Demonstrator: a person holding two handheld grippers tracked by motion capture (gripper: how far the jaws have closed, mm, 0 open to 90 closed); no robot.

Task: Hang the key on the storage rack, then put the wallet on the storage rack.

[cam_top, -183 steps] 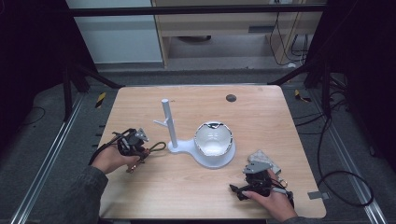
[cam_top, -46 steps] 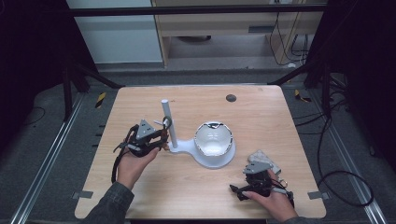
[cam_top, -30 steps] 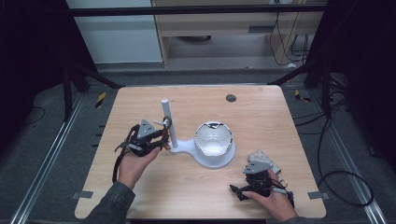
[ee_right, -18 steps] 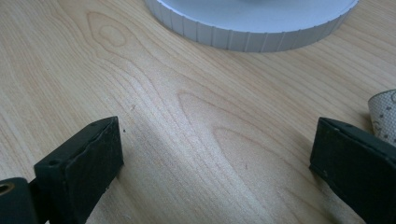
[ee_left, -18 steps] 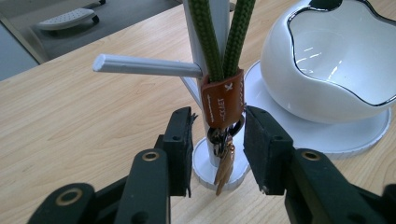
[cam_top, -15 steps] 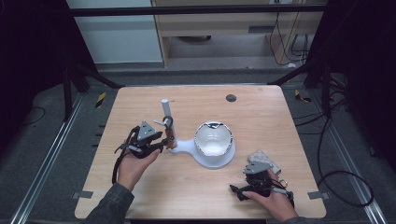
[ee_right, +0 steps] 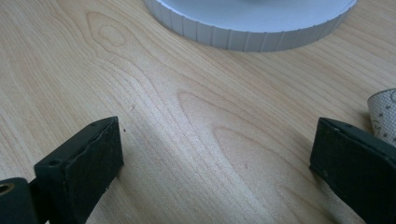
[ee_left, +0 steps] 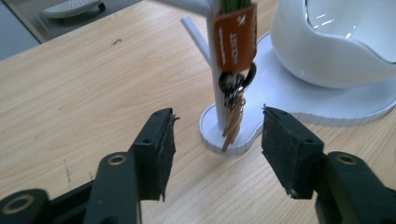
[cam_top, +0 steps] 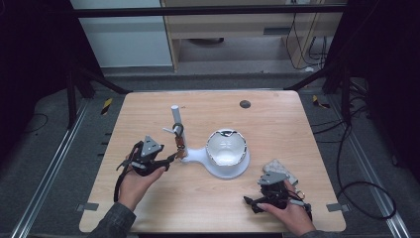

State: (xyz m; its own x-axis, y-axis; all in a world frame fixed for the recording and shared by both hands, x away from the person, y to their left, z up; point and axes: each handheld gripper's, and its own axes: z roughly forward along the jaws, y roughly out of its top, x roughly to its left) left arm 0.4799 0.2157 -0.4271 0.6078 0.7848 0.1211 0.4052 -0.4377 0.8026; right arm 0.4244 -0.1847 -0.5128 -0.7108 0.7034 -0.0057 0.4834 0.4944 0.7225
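Note:
A bunch of keys (cam_top: 179, 144) on an orange leather tag (ee_left: 236, 39) hangs from a peg of the white stand's post (cam_top: 175, 116). The keys (ee_left: 233, 116) dangle against the post, just above the stand's base (ee_left: 327, 107). My left gripper (cam_top: 173, 156) sits just left of the post. Its jaws have just been opening, and in the left gripper view the left gripper (ee_left: 217, 123) is open, pads apart from the keys beyond them. My right gripper (cam_top: 250, 204) rests at the table's near right, and the right gripper (ee_right: 217, 140) is open over bare wood.
A white bowl (cam_top: 226, 148) stands on the stand's round base, right of the post. A speckled cloth (cam_top: 280, 167) lies beside my right hand. A dark round spot (cam_top: 244, 104) marks the far side of the wooden table (cam_top: 277, 124).
The left gripper carried the keys from the table's left to the post. Now the keys hang on the peg and the gripper has drawn slightly back. The right hand stayed still.

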